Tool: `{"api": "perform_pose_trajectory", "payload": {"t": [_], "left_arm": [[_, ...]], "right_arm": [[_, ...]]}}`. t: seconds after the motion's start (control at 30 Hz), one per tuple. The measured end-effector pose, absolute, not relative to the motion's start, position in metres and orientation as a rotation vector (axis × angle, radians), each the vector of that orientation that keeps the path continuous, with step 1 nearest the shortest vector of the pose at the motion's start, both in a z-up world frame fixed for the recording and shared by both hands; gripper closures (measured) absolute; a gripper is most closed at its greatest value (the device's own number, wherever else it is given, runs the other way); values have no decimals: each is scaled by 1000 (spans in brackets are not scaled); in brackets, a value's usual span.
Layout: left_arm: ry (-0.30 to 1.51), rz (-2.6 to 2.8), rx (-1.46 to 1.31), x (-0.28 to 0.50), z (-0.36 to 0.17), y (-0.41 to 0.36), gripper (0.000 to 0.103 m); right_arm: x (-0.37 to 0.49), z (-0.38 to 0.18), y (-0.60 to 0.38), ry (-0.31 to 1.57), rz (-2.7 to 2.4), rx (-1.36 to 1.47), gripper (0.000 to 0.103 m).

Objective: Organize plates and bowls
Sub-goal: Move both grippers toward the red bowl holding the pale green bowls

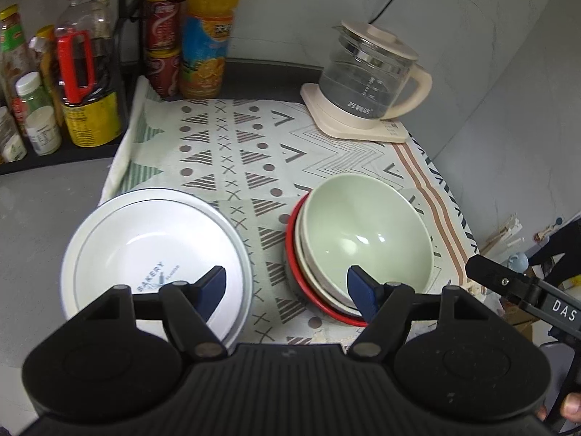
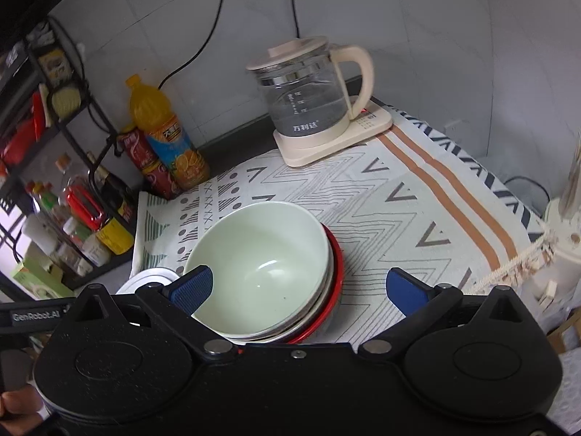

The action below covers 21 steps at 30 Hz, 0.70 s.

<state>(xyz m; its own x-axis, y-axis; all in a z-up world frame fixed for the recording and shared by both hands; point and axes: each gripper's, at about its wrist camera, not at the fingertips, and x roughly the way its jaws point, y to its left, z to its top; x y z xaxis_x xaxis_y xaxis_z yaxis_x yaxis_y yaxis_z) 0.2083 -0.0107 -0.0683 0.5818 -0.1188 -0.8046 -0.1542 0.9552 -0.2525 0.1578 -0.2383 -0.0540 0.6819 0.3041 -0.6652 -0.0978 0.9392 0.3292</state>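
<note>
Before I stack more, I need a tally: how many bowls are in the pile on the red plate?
2 visible: the green bowl on top and a white bowl under it, on the red plate. More may be hidden beneath.

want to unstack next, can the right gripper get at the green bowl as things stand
Probably yes. The right gripper is open and empty, and the green bowl sits on top of its stack just ahead with nothing covering its rim. The left gripper hangs nearby, clear of it.

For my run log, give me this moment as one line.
left gripper: open, empty | right gripper: open, empty | pale green bowl: tops nested stack in red-rimmed dish | white bowl: sits apart on patterned cloth
</note>
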Motion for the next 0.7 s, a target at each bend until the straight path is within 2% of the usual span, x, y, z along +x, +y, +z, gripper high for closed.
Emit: {"api": "perform_pose_trajectory", "payload": {"t": [0.03, 0.07, 0.1, 0.3, 0.7], "left_arm": [[962, 19, -313, 210, -70, -12, 25], [967, 19, -316, 212, -72, -12, 15], [967, 19, -316, 213, -73, -13, 12], [1004, 7, -308, 225, -82, -16, 2], [1085, -30, -301, 258, -110, -21, 1]], "right_arm": [[158, -54, -240, 792, 221, 277, 0], [158, -54, -241, 787, 215, 277, 0], [158, -54, -242, 782, 214, 281, 0], [161, -60, -247, 801, 208, 320, 0], [177, -81, -241, 879, 170, 358, 0]]}}
